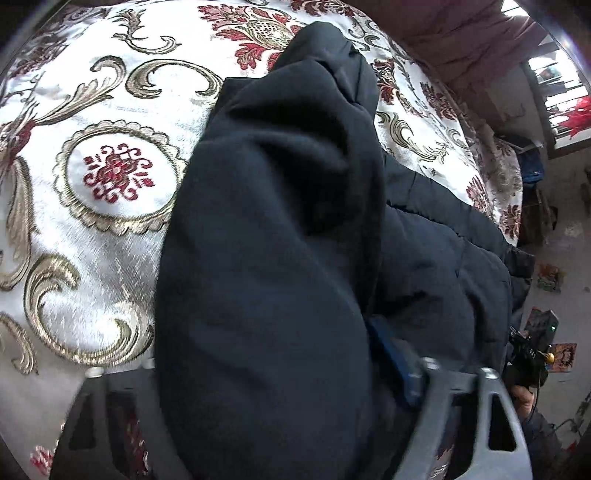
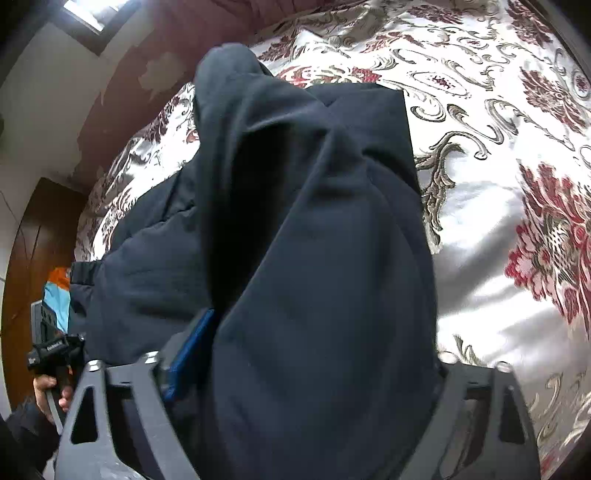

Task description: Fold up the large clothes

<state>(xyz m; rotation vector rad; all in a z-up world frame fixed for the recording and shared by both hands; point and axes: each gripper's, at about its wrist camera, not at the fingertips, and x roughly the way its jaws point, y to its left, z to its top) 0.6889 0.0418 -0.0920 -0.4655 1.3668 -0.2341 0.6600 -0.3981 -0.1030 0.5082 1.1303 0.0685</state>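
Observation:
A dark navy padded jacket (image 1: 280, 184) lies on a white bedspread (image 1: 110, 173) with gold and red embroidery. A thick fold of it rises between the fingers of my left gripper (image 1: 258, 369), whose blue pad (image 1: 391, 362) presses against the cloth. The right wrist view shows the same jacket (image 2: 314, 221) bunched between the fingers of my right gripper (image 2: 317, 362), its blue pad (image 2: 188, 354) against the fabric. The cloth hides the other pad of each gripper. Each gripper also shows at the edge of the other's view: the right gripper (image 1: 524, 354) and the left gripper (image 2: 51, 350), both held in hands.
The bedspread (image 2: 498, 221) spreads wide on the outer side of each gripper. A dark red headboard (image 1: 443, 33) lies beyond the jacket. Past the bed's edge are a floor (image 1: 565, 229) with scattered items, a window (image 1: 565, 99) and a brown wooden door (image 2: 33, 258).

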